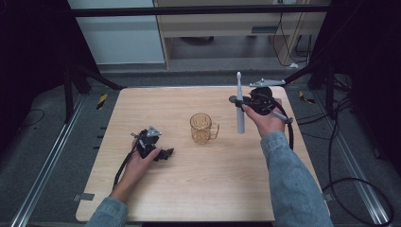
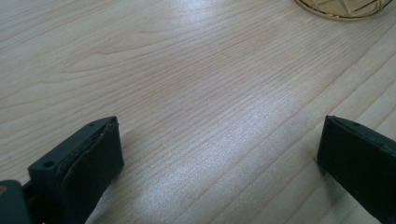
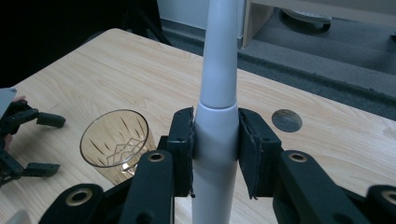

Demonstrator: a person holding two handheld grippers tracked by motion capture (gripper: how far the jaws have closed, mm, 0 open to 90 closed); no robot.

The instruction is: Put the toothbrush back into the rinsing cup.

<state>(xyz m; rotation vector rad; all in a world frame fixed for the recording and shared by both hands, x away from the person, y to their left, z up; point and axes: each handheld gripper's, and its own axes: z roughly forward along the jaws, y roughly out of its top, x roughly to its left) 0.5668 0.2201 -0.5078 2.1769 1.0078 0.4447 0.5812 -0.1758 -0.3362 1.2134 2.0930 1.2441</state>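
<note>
**Toothbrush held upright beside an amber mug**

The right gripper (image 1: 239, 102), at two o'clock on the wooden table (image 1: 198, 189), clamps its jaws on a white electric toothbrush (image 1: 240, 111), held upright above the tabletop. An amber glass mug (image 1: 202, 128) stands at centre. The left gripper (image 1: 161, 153) rests at eight o'clock, jaws wide apart, holding nothing.

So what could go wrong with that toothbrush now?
1. The right gripper pinches the smooth, round toothbrush only at its middle, so it might slip or tilt.
2. The toothbrush is long and the amber mug looks light; a bump against its rim could tip it.
3. The left gripper rests open on the table, apart from the mug, so nothing steadies the mug.
</note>
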